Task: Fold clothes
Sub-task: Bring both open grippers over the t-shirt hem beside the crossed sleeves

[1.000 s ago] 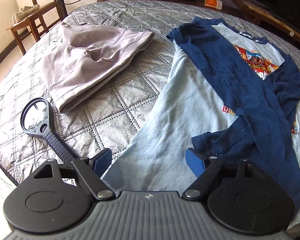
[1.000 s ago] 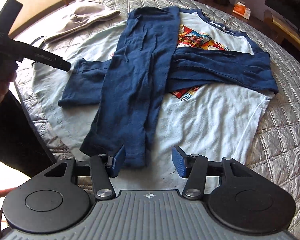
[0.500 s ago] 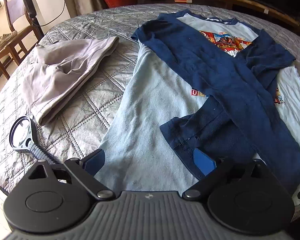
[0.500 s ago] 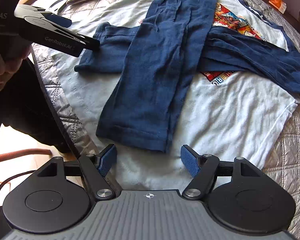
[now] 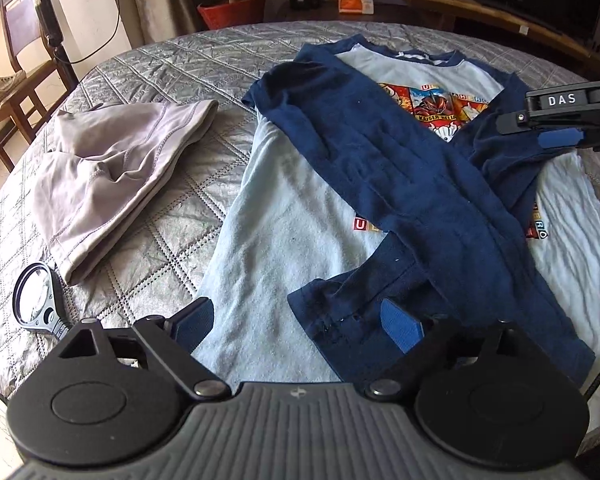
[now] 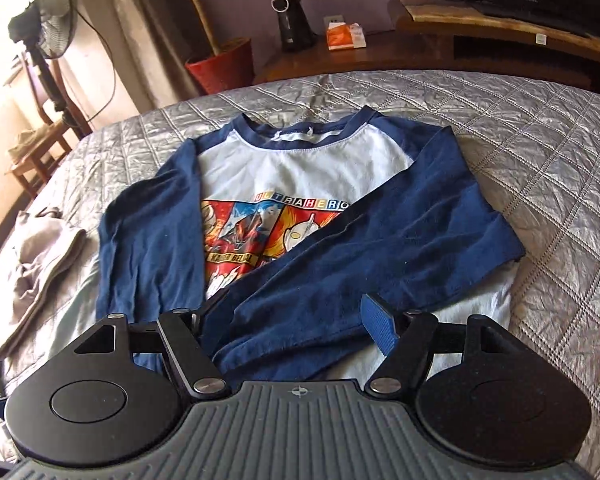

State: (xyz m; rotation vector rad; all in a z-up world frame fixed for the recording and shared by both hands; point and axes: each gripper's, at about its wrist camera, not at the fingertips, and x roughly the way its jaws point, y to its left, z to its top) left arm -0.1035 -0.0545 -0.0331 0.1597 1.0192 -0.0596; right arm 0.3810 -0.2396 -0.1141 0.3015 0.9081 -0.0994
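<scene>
A long-sleeved shirt (image 5: pixel 284 248) with a pale blue body, navy sleeves and a hero print lies flat on the quilted bed cover (image 5: pixel 172 80). Both navy sleeves are folded across its front and cross each other. My left gripper (image 5: pixel 296 316) hovers over the lower left part of the shirt. Its jaws are closing, the cuff (image 5: pixel 340 308) lies under the gap, and the pads do not press on it. My right gripper (image 6: pixel 292 316) stands open above the right sleeve (image 6: pixel 380 248), which lies over the shirt (image 6: pixel 300 168). The left wrist view shows the right gripper (image 5: pixel 556 136) at its right edge.
A folded grey garment (image 5: pixel 112 164) lies left of the shirt, with a magnifying glass (image 5: pixel 34 296) near the bed's front edge. Beyond the bed stand a wooden chair (image 5: pixel 16 80), a fan (image 6: pixel 52 12), a red plant pot (image 6: pixel 224 64) and a wooden bench (image 6: pixel 500 28).
The right gripper swung from the shirt's hem end to over the crossed sleeves and rolled, and now faces the collar. It now shows in the left view. The left gripper shifted slightly right and rolled.
</scene>
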